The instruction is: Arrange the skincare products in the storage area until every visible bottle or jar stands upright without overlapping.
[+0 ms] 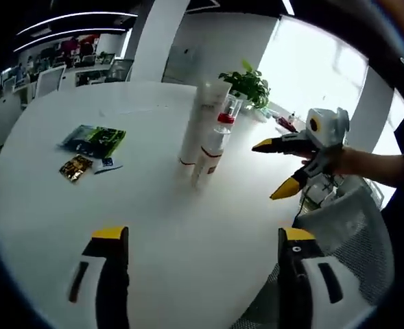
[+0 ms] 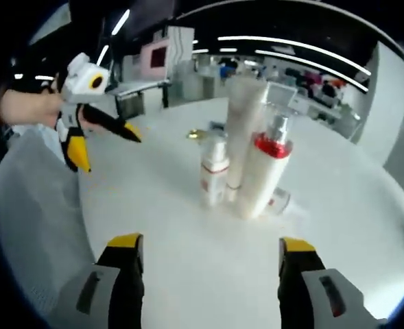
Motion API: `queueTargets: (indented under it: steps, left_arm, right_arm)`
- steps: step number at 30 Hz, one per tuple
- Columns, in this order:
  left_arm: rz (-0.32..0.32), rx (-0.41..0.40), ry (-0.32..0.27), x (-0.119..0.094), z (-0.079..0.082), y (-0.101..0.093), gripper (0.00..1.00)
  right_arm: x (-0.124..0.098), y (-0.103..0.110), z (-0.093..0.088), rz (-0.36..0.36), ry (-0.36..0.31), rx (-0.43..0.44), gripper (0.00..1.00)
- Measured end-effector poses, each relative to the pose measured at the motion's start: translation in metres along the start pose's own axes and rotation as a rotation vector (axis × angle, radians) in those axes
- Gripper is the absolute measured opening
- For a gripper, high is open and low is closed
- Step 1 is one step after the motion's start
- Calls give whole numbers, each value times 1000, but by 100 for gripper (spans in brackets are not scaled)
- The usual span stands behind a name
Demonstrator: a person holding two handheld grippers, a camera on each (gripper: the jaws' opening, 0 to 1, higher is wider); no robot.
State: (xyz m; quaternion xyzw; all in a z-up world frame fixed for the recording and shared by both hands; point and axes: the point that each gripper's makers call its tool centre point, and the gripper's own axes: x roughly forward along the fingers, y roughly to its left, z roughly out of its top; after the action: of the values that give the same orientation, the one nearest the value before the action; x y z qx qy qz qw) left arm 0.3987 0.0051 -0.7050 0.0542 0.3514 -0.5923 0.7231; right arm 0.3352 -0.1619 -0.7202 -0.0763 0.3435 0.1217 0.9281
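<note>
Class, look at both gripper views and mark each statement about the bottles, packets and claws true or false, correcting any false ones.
1. The bottles stand grouped together on the white table. True.
2. The left claw is shut on a bottle. False: it is open and holds nothing.
3. A bottle with a red collar stands beside a tall white tube. True.
4. The green packet lies among the bottles. False: it lies apart from them on the table.
5. The right claw is open and empty. True.
6. A potted plant hangs from the ceiling. False: it sits behind the bottles.

Bare tabletop (image 2: 188, 233) fronts clustered bottles (image 2: 246, 161).
</note>
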Motion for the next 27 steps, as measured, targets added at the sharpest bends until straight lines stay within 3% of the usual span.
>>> queueTargets:
  steps: [11, 21, 27]
  left_arm:
    - [42, -66, -21, -37, -14, -7, 86]
    - [57, -93, -44, -60, -14, -19, 94]
    - [54, -89, -49, -72, -17, -28, 96]
  right_arm:
    - [-31, 2, -4, -30, -16, -2, 85]
    - [-61, 20, 3, 45, -80, 59, 99]
    - [-72, 25, 0, 64, -80, 70, 99]
